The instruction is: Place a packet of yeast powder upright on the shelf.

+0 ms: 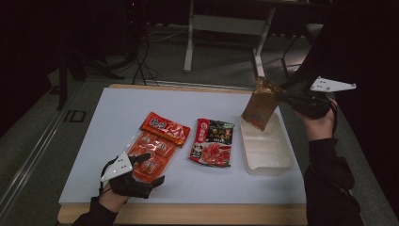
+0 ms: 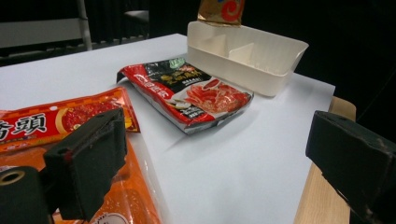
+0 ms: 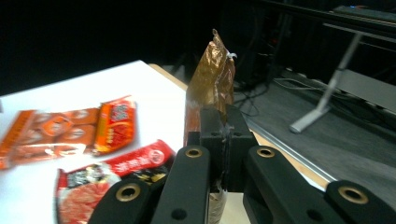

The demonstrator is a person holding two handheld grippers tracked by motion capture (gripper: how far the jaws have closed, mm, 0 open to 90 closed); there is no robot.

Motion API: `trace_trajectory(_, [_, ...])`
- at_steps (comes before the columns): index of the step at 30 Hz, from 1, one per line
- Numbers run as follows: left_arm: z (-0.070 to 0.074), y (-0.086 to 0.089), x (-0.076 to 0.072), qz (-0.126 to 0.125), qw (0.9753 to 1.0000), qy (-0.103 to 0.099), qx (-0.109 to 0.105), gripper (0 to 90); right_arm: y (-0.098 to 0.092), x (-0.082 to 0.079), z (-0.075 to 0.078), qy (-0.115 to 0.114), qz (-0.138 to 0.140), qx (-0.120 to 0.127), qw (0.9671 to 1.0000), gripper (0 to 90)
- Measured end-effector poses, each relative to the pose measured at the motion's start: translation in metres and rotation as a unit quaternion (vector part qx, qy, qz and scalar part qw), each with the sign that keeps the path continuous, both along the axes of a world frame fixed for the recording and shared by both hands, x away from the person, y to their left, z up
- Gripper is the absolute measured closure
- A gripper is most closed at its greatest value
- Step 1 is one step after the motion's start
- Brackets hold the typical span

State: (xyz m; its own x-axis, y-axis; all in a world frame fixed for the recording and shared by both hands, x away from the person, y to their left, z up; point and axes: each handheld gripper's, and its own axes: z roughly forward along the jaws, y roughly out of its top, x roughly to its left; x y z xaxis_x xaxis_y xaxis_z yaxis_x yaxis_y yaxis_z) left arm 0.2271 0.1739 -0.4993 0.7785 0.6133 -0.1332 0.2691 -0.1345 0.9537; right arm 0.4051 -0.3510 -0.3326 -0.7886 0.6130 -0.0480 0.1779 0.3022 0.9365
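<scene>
White table (image 1: 117,117), right gripper (image 1: 286,98) pinching gold packet (image 1: 260,104) — above tray (image 1: 270,162)

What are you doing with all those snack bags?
A person is working at a white table with a gripper in each hand. The right gripper has its jaws shut on a golden-brown packet and holds it in the air above the far end of a white divided tray. The left gripper, jaws open, sits at the near end of an orange snack pack. A red and black food packet lies flat between that pack and the tray.
</scene>
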Motion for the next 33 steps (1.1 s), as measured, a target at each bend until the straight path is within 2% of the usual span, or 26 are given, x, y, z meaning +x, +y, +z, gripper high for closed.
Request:
trace_trajectory(7, [-0.001, -0.001, -0.001, 0.001, 1.0000, 0.002, -0.002, 5.8, -0.014, 0.026, -0.007, 0.008, -0.036, -0.010, 0.9993, 89.6])
trace_trajectory(15, [-0.003, -0.001, -0.002, 0.000, 1.0000, 0.006, -0.005, 5.8, -0.016, 0.045, -0.021, 0.015, -0.051, -0.018, 0.9984, 89.5])
trace_trajectory(23, [-0.004, 0.000, -0.001, 0.000, 0.9999, 0.009, -0.009, 5.8, -0.004, 0.052, -0.029, 0.015, -0.046, -0.040, 0.9980, 89.5])
trace_trajectory(25, [-0.004, 0.000, -0.001, 0.002, 0.9999, 0.010, -0.011, 5.8, -0.002, 0.053, -0.032, 0.019, -0.041, -0.039, 0.9982, 89.5])
trace_trajectory(28, [-0.005, 0.001, -0.001, 0.004, 0.9999, 0.010, -0.012, 5.8, 0.000, 0.054, -0.035, 0.025, -0.031, -0.020, 0.9990, 89.4])
trace_trajectory(31, [-0.004, 0.001, -0.001, 0.003, 0.9998, 0.011, -0.015, 5.8, 0.001, 0.054, -0.035, 0.031, -0.020, -0.015, 0.9992, 89.5])
trace_trajectory(33, [-0.004, 0.001, -0.001, 0.002, 0.9998, 0.010, -0.015, 5.8, 0.001, 0.054, -0.032, 0.028, -0.025, -0.033, 0.9987, 89.6])
